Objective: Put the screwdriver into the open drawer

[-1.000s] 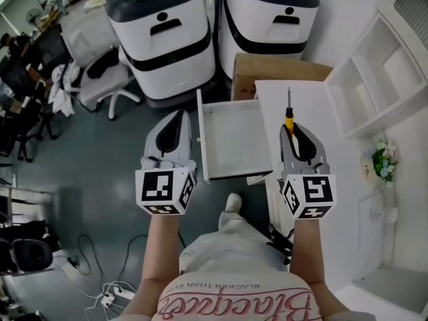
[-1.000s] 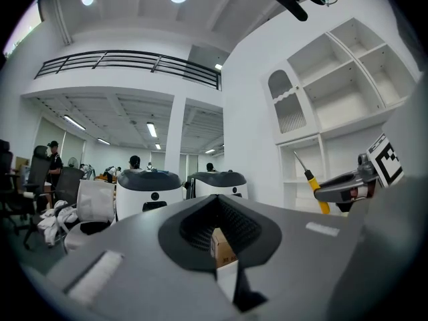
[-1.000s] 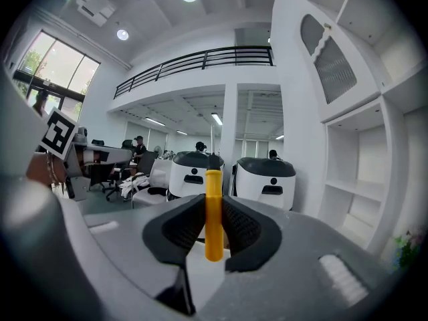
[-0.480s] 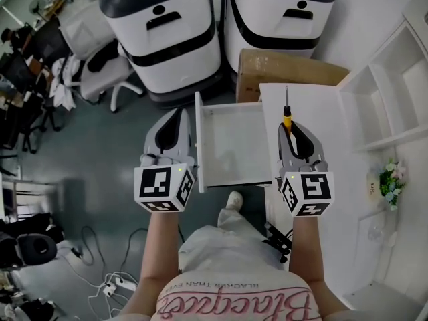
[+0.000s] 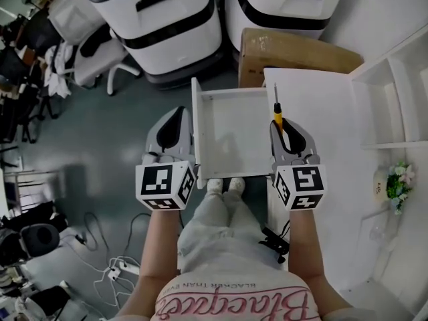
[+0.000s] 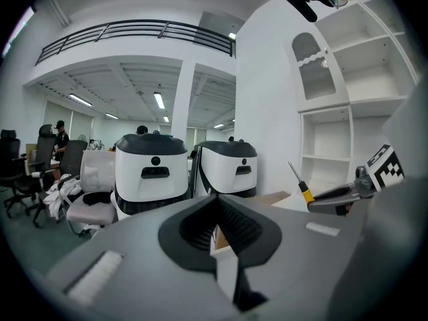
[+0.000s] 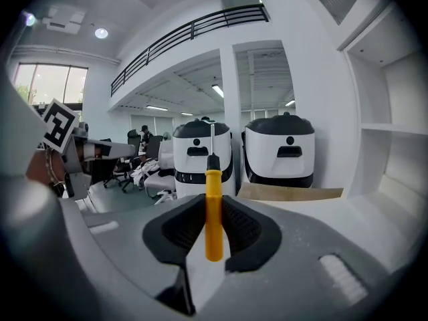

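Note:
The screwdriver (image 5: 277,118), with a yellow handle and thin metal shaft, sticks forward out of my right gripper (image 5: 281,131), which is shut on its handle. In the head view it hangs at the right edge of the open white drawer (image 5: 231,139), tip pointing away from me. The right gripper view shows the screwdriver (image 7: 213,209) upright between the black pads. My left gripper (image 5: 175,118) is shut and empty, just left of the drawer's left wall. Its pads meet at the tip in the left gripper view (image 6: 215,199), where the screwdriver (image 6: 305,192) shows at right.
The drawer juts from a white table (image 5: 321,119). A cardboard box (image 5: 294,49) and two white-and-black machines (image 5: 167,25) stand beyond it. A white shelf unit (image 5: 401,92) is at right, an office chair (image 5: 100,52) at left, and cables (image 5: 114,273) lie on the floor.
Both grippers have come down toward the drawer. The right one, still holding the screwdriver, has shifted left from over the table to the drawer's right edge.

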Demonstrator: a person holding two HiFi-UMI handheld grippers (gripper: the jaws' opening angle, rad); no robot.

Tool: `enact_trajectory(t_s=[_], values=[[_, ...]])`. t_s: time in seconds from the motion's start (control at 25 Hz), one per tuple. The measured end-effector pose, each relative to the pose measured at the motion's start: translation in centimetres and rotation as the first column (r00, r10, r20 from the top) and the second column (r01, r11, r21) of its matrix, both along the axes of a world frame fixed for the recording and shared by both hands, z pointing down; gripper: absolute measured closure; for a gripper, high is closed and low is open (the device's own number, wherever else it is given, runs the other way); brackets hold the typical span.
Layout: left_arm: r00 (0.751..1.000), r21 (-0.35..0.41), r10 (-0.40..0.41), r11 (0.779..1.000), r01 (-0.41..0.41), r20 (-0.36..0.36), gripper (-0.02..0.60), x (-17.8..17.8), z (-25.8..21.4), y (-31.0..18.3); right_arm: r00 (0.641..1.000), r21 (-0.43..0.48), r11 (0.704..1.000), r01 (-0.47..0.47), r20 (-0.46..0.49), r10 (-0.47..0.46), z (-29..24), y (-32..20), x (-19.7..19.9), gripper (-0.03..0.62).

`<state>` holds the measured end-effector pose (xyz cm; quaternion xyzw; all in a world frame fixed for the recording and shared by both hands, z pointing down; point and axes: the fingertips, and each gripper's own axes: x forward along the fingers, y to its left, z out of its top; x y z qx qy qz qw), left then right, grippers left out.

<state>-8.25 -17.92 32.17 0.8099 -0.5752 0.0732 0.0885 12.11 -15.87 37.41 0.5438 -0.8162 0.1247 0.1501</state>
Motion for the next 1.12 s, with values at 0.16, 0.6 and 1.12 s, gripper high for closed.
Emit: enact_trajectory(t_s=[0.16, 0.6, 1.12], values=[[1.0, -0.036, 0.012, 0.999, -0.012, 0.006, 0.563, -0.5, 1.6, -0.7, 1.0, -0.057, 0.998, 0.006, -0.003, -0.007, 2.4, -0.4, -1.2, 0.514], [1.0, -0.105, 0.03, 0.994, -0.031, -0.008, 0.563, -2.1, 4.4, -1.8, 0.995, -0.202, 0.974, 0.099, -0.003, -0.101, 7.2, -0.8, -5.9, 0.514], [0.999, -0.137, 0.03, 0.99, -0.033, -0.023, 0.561, -3.3, 5.7, -1.5, 0.99, -0.388, 0.914, 0.114, -0.03, -0.136, 15.2, -0.9, -8.3, 0.514]])
